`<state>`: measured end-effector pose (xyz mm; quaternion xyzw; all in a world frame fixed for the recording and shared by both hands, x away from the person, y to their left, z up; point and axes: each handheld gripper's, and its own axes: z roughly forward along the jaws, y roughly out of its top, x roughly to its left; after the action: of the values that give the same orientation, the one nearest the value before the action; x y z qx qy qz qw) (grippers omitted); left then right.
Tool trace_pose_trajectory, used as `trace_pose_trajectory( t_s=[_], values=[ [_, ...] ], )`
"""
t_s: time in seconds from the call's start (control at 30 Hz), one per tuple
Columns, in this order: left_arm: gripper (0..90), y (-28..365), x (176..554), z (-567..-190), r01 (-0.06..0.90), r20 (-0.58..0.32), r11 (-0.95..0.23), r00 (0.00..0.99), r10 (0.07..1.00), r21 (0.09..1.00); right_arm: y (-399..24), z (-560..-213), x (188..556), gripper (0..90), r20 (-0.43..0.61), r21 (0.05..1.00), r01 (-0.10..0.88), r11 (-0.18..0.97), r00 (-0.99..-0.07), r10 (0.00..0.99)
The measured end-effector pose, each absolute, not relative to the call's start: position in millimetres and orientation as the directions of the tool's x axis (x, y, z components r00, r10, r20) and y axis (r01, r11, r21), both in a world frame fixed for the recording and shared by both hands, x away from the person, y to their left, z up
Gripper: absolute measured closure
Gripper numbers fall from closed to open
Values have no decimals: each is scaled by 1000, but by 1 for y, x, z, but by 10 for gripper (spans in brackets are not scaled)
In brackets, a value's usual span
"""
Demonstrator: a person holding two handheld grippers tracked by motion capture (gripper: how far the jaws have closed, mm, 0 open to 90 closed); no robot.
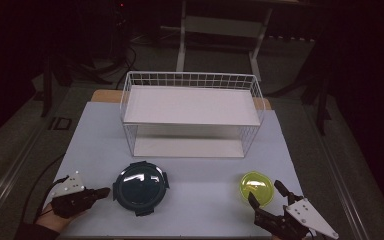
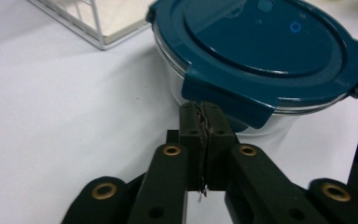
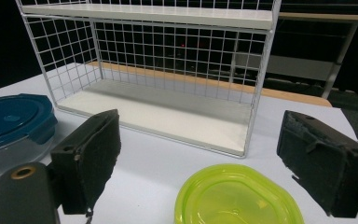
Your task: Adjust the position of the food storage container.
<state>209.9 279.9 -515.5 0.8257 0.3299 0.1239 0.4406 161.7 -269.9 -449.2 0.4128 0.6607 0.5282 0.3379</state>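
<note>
- While both hands rest near the bench's (image 1: 190,210) front edge, the left gripper (image 1: 102,191) has its fingers clenched on nothing, tips just beside the blue-lidded container (image 1: 141,188), likely to nudge it.
- Right gripper (image 1: 265,194) fingers are released, straddling the yellow-green lid (image 1: 256,188) (not yet touching).
- From above, the white wire shelf (image 1: 192,115) stands behind; the left gripper view reveals the container's clear glass wall (image 2: 177,91).

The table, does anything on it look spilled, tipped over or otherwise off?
Nothing stands out. The blue-lidded container sits flat with its lid on, the yellow-green lid lies level, and the white wire rack stands upright. No spills show on the table.
</note>
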Motion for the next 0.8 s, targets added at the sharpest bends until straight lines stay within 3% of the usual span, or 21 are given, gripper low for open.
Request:
trace_pose_trajectory(
  t_s=[0.8],
  values=[
    [889, 256, 233, -510, 444, -90, -408, 757, 648, 798, -269, -450, 163, 133, -5, 976, 195, 103, -446, 895]
  ],
)
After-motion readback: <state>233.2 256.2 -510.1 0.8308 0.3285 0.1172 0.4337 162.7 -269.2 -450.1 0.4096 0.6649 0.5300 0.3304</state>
